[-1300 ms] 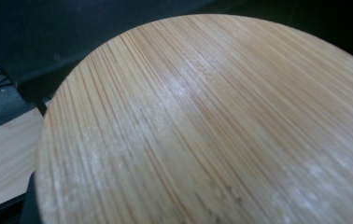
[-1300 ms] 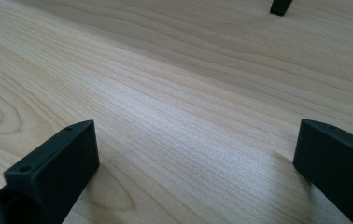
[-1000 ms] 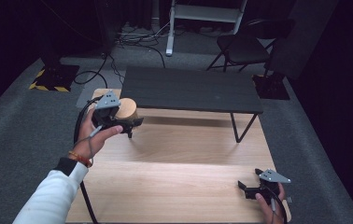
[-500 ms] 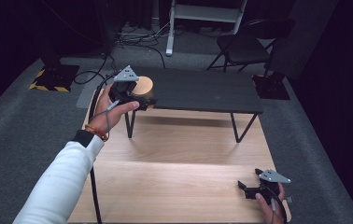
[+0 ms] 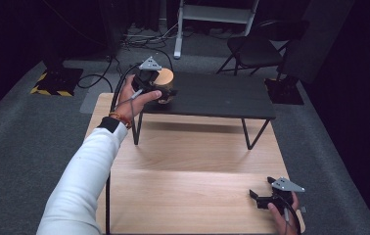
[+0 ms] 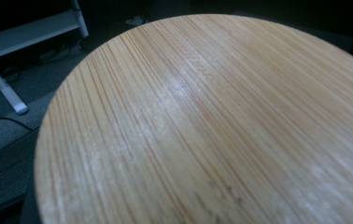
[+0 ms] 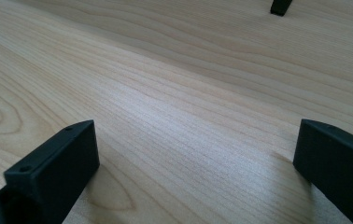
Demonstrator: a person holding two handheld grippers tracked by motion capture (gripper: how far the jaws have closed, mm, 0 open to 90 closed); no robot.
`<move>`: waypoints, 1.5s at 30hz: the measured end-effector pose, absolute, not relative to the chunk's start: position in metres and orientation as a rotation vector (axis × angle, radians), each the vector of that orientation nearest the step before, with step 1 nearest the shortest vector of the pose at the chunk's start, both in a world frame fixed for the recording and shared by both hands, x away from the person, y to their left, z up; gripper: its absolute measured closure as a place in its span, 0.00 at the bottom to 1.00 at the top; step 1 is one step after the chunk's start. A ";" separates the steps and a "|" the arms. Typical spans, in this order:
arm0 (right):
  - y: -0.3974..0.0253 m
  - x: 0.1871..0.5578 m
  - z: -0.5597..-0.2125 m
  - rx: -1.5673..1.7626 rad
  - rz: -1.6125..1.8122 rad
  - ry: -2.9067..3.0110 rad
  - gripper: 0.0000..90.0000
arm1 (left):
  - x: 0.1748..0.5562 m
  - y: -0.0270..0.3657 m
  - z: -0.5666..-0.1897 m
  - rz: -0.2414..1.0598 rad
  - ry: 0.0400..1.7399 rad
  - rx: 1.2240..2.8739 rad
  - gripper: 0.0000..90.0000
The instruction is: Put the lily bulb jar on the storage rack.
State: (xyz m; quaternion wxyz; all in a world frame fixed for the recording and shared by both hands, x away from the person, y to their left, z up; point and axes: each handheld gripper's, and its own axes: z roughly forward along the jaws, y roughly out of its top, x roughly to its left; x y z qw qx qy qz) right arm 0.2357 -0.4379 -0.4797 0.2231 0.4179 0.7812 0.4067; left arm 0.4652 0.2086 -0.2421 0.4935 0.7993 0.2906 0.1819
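Two tongs differ: the left gripper [image 5: 162, 92] carries a round wooden lid [image 5: 165, 78] over the black bench's [image 5: 222, 95] left end, its grip apparently closed, while the right gripper [image 5: 260, 198] rests wide open and empty near the wooden table's [image 5: 188, 161] front right corner.

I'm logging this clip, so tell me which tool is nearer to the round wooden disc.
Left. The left tool is right at the round wooden disc, over the black shelf's left end. The right tool rests far away on the light wooden table's near right corner, open.

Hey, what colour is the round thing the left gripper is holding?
The round wooden piece is light honey-brown with fine straight grain lines, clearest in the left gripper view.
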 end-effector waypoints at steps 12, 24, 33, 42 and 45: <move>-0.438 0.236 -0.480 1.153 1.123 2.157 0.00 | 0.497 0.188 -0.254 0.415 0.736 1.999 0.28; -0.438 0.236 -0.480 1.153 1.124 2.157 0.00 | 0.498 0.189 -0.254 0.403 0.737 1.974 0.19; -0.438 0.236 -0.480 1.155 1.123 2.157 0.00 | 0.480 0.197 -0.236 0.417 0.760 1.980 0.04; -0.438 0.236 -0.480 1.155 1.124 2.157 0.00 | 0.456 0.203 -0.225 0.433 0.753 2.003 0.02; -0.438 0.236 -0.480 1.155 1.124 2.156 0.00 | 0.448 0.203 -0.225 0.452 0.758 2.033 0.02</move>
